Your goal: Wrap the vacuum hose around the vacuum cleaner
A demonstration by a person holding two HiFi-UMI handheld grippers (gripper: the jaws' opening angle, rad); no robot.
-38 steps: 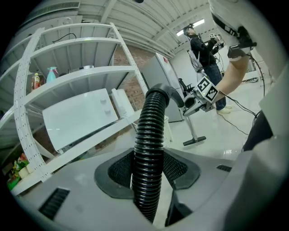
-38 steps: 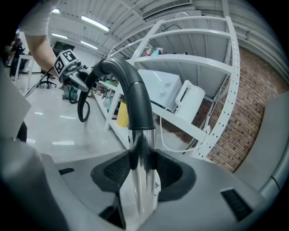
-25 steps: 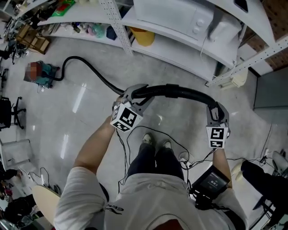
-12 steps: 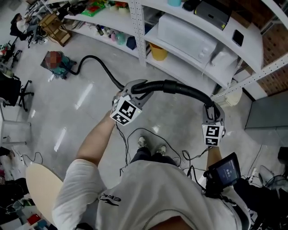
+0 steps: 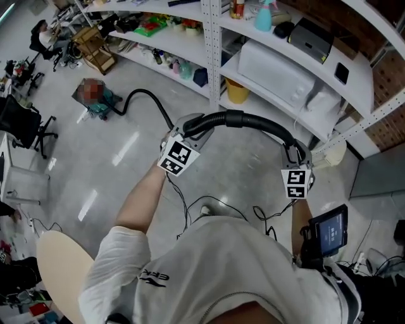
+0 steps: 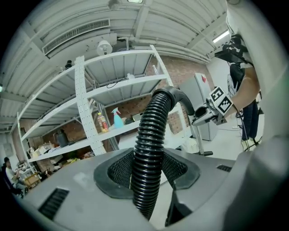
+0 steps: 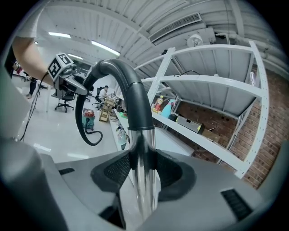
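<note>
The left gripper point(image 6: 146, 173) has its jaws clamped on the ribbed black plastic vacuum hose point(image 6: 151, 140), whose ridges sit pressed between the two dark mesh pads. The right gripper point(image 7: 143, 171) has its jaws clamped on the shiny metal wand tube point(image 7: 144, 149), just below the smooth black curved handle piece point(image 7: 128, 85) that joins tube to hose. In the head view the left gripper point(image 5: 188, 128) and right gripper point(image 5: 295, 152) hold this stretch up as an arch in front of the person, with the hose point(image 5: 253, 121) bowed between them. Each gripper's cube carries black-and-white square marker patterns, with no letters on them. From the left gripper the hose drops and curls across the glossy grey floor point(image 5: 126, 158) to the teal and red canister vacuum cleaner point(image 5: 102, 105), which stands well apart near the white metal shelving rack point(image 5: 214, 44); no brand can be read on it, and a mosaic patch covers part of it. The shelves hold a white microwave oven point(image 5: 278, 73) and a teal spray bottle point(image 5: 264, 18), their labels too small to read. A dark tablet screen point(image 5: 329, 231) rides on the right forearm, its display illegible, and the small print on the white shirt point(image 5: 221, 266) cannot be made out reliably.
</note>
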